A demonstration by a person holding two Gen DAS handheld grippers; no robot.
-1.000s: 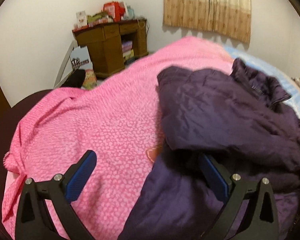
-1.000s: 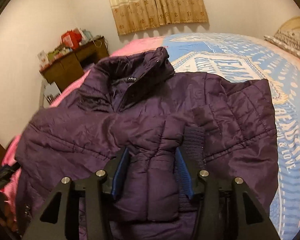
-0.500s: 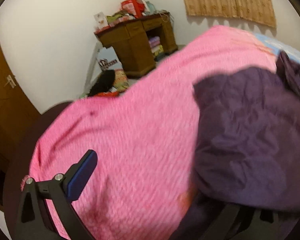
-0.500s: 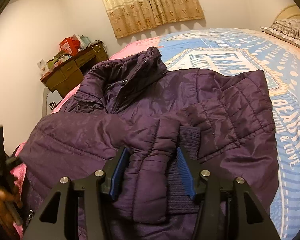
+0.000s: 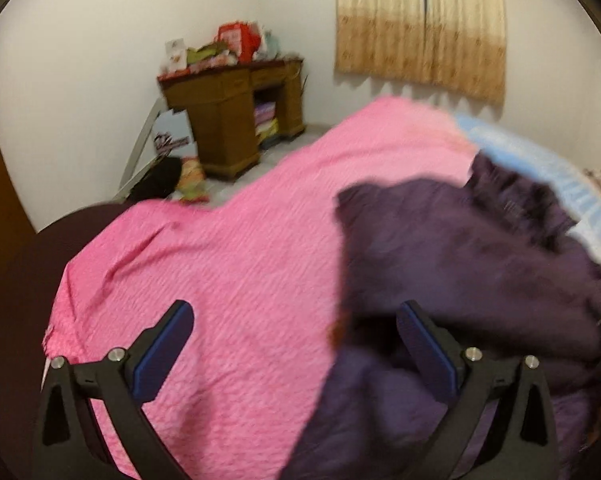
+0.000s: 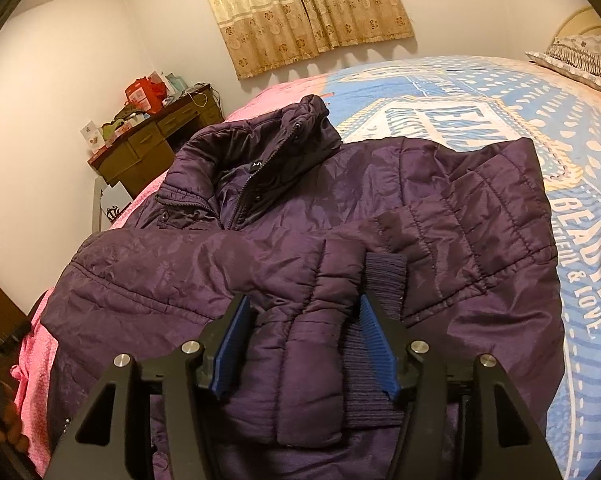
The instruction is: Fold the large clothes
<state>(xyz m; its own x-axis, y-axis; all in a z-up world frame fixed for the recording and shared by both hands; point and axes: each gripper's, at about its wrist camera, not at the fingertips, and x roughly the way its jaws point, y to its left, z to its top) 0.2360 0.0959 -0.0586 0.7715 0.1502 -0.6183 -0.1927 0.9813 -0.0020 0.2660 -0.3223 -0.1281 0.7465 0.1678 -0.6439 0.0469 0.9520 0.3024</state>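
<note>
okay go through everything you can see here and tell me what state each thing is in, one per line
Jacket: flat on the bed, zipped partway, sleeve folded across the front.
Sleeve: between the right gripper's blue pads.
Right gripper: jaws just been opening, pads apart around the cuff.
Left gripper: open wide, holding nothing.
Curtain: drawn shut.
Desk: cluttered on top.

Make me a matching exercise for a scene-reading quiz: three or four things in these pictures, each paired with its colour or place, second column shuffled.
Things:
1. puffer jacket
2. blanket
3. desk
4. pillow

Descriptions:
A. brown wood, cluttered on top, in the room's corner
B. dark purple, quilted, spread on the bed
C. pink, covering the bed's near part
D. patterned, at the far right end of the bed

Pairs: 1-B, 2-C, 3-A, 4-D
</note>
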